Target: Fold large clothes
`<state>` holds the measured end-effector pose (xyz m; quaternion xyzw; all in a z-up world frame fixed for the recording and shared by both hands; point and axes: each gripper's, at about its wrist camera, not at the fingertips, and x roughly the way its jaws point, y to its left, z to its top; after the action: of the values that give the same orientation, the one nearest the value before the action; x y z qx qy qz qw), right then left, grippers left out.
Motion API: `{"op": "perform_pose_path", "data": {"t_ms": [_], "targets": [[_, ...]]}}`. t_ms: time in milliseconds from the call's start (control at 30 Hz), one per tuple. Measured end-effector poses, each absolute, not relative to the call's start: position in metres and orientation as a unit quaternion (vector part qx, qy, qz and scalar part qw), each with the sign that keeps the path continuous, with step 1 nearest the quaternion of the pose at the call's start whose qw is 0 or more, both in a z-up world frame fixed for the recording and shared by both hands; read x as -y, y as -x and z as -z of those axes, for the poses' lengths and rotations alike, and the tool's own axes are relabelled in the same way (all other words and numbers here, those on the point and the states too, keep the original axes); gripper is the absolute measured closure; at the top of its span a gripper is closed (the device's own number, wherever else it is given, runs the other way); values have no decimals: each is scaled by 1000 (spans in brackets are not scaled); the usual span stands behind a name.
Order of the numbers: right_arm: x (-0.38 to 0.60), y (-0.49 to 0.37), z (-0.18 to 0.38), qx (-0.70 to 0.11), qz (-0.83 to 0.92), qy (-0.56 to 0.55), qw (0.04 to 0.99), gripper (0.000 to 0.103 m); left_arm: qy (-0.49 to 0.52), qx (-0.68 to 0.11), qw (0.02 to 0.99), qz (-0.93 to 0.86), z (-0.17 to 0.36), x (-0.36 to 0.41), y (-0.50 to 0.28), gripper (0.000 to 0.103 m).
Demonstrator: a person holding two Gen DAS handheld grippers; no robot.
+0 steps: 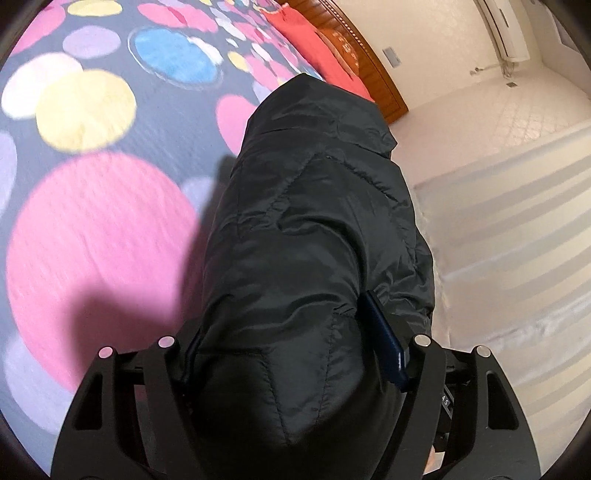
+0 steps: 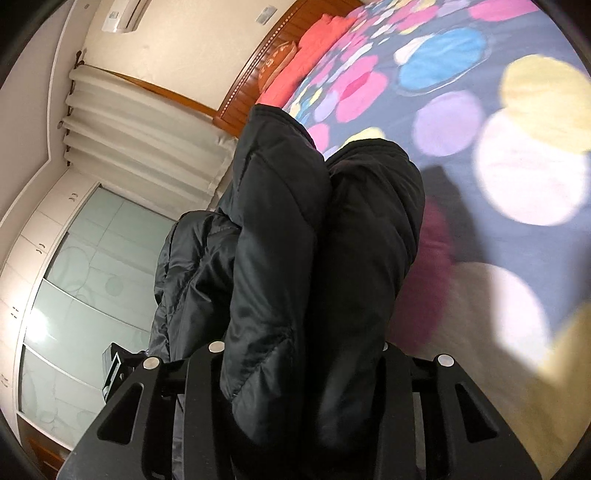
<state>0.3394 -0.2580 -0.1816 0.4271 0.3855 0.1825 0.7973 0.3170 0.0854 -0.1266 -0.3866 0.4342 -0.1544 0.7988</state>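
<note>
Between the two black fingers of the left gripper (image 1: 295, 354) sits a thick bunch of the black quilted puffer jacket (image 1: 317, 221), shiny nylon with stitched seams; the jaws are pinched on it, and the blue pad (image 1: 386, 343) of the right-hand finger presses against the fabric's side. From there the jacket runs away from the camera as a long, bulky roll, held up off the bed rather than lying flat on it. Its shadow falls on a large pink circle just to the left.

In the right wrist view, the right gripper (image 2: 301, 350) likewise clamps the same jacket (image 2: 295, 229), with two fat padded folds squeezed side by side between its fingers. A further loose part of the garment hangs at the left of the grip, and a small piece of the other black gripper frame shows below it.

Beneath and beyond the jacket spreads the dark bedspread with coloured circles (image 1: 85, 110), pink, yellow, lilac, white and blue. At its far end lies a coral-red pillow (image 1: 317, 51), with an orange patterned cushion (image 1: 341, 46) just beside it against the brown wooden headboard (image 1: 373, 70). Off the bed hang pale pleated curtains (image 2: 140, 129), and near them stands a white wardrobe with frosted glass doors (image 2: 85, 280). High on the cream wall sits a white air conditioner (image 2: 125, 14).
</note>
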Motion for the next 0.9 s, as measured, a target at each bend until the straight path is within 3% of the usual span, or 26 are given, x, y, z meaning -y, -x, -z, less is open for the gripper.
{"op": "perform_pose_path", "data": {"t_ms": [333,500,633,900], "targets": [[251,-354,210,-410,-172,-438,781,66,389,-452,791,140,158,-109,-343,30],[255,-345,200,-421,-163,-422,786,54,412,-446,779,154,164,-123,-337,28],[262,-333,192,-422,-156,-406,796,38,420,-439,779,155,163,-134,-319,21],[269,-287,199,-425,-172,-413,787,32,436,-438,765,182,174,-141,-268,12]]}}
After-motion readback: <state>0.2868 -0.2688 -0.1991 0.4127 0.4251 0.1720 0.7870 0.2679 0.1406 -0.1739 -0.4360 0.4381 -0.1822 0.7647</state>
